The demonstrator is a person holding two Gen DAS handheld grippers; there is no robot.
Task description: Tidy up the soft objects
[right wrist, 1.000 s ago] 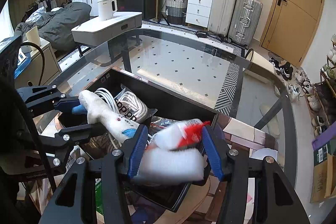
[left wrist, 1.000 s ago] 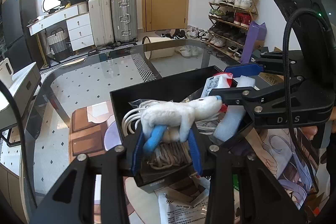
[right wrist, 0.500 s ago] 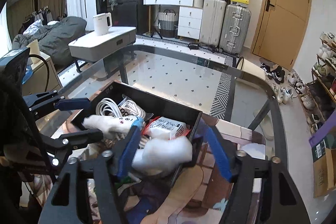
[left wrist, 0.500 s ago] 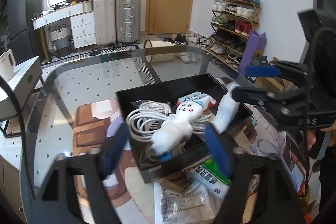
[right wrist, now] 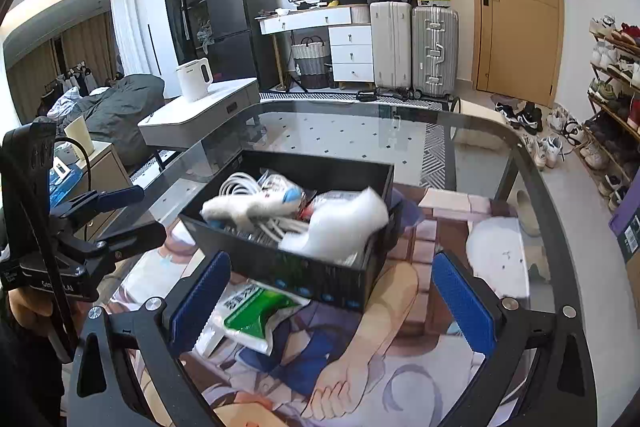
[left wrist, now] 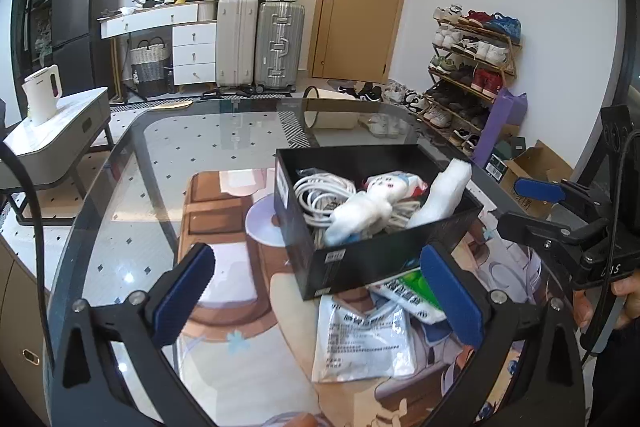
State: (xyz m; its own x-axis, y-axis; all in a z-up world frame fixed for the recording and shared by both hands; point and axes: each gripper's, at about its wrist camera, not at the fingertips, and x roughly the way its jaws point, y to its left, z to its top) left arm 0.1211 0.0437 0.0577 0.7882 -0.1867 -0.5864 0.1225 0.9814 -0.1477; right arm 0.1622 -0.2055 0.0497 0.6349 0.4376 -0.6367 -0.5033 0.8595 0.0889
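A black box [left wrist: 360, 259] [right wrist: 288, 267] stands on the glass table. In it lie a white plush toy [left wrist: 360, 209] [right wrist: 248, 205], a white soft pad [left wrist: 444, 193] [right wrist: 340, 227] leaning at the right wall, and coiled white cables [left wrist: 320, 193]. My left gripper [left wrist: 320, 291] is open and empty, drawn back in front of the box. My right gripper [right wrist: 330, 297] is open and empty, also back from the box. Each gripper shows in the other's view, the right one [left wrist: 556, 211] and the left one [right wrist: 108, 215].
A green and white packet [left wrist: 412, 293] [right wrist: 256, 315] and a clear plastic bag [left wrist: 364, 339] lie on the printed mat in front of the box. The glass table edge [left wrist: 96, 195] curves at left. Suitcases, drawers and a shoe rack stand beyond.
Both grippers opened, let go of the plush toy and the soft pad into the box, and pulled back and up away from it.
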